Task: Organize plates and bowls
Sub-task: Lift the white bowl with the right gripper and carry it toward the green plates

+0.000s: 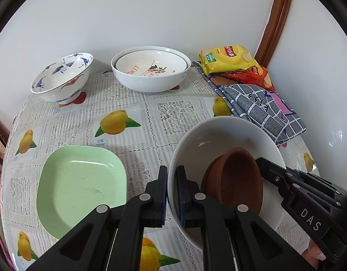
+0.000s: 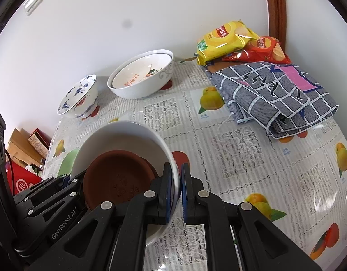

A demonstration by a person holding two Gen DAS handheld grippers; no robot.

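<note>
Over the fruit-print tablecloth (image 1: 133,103) — left gripper (image 1: 172,192) and right gripper (image 2: 176,194) each clamp the white bowl's (image 1: 218,126) rim

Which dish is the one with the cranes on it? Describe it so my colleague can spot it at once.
Look along the far edge of the table, by the white wall. Left of the nested white bowls stands a footed bowl. It alone carries blue-and-red painted birds; its neighbours are plain or lemon-printed.
</note>
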